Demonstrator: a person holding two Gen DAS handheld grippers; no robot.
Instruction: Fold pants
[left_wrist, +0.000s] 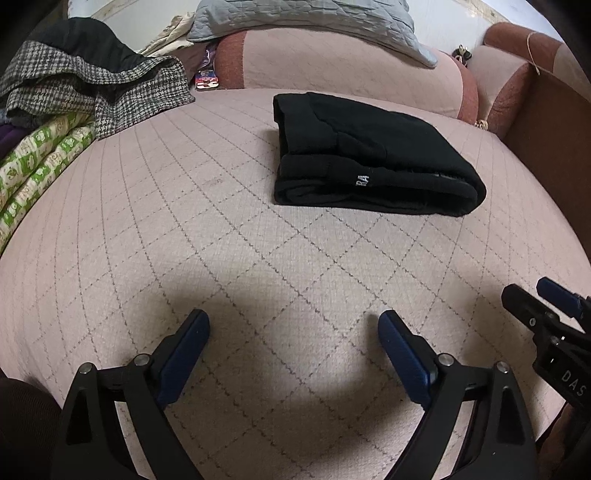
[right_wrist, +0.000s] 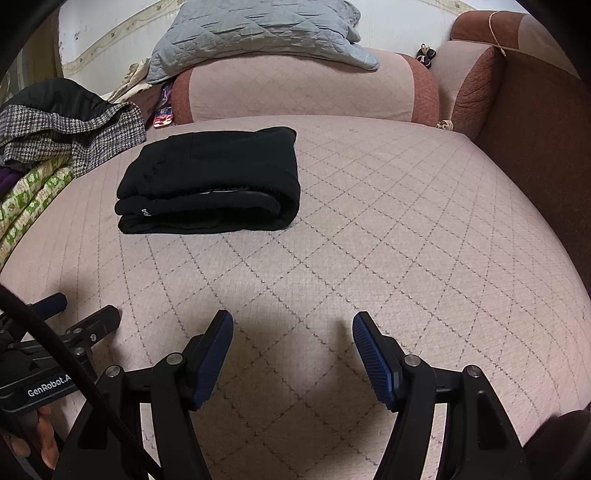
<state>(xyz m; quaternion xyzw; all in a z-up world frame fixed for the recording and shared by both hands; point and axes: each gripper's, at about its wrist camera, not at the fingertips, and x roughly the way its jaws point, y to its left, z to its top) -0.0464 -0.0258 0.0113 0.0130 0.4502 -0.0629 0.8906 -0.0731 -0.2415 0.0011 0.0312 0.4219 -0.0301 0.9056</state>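
Note:
The black pants (left_wrist: 369, 155) lie folded into a compact thick rectangle on the pink quilted bed (left_wrist: 221, 240), with a small white logo on the near fold. They show left of centre in the right wrist view (right_wrist: 210, 181). My left gripper (left_wrist: 293, 325) is open and empty, held low over the bed well short of the pants. My right gripper (right_wrist: 291, 328) is open and empty too, beside the left one, also back from the pants. The right gripper's tip shows at the right edge of the left wrist view (left_wrist: 535, 306).
A houndstooth and black garment pile (left_wrist: 85, 77) and a green patterned cloth (left_wrist: 40, 166) lie at the left. A pink bolster (left_wrist: 332, 62) with a grey quilted pillow (left_wrist: 314, 18) sits behind. A brown wooden bed frame (right_wrist: 546, 147) runs along the right.

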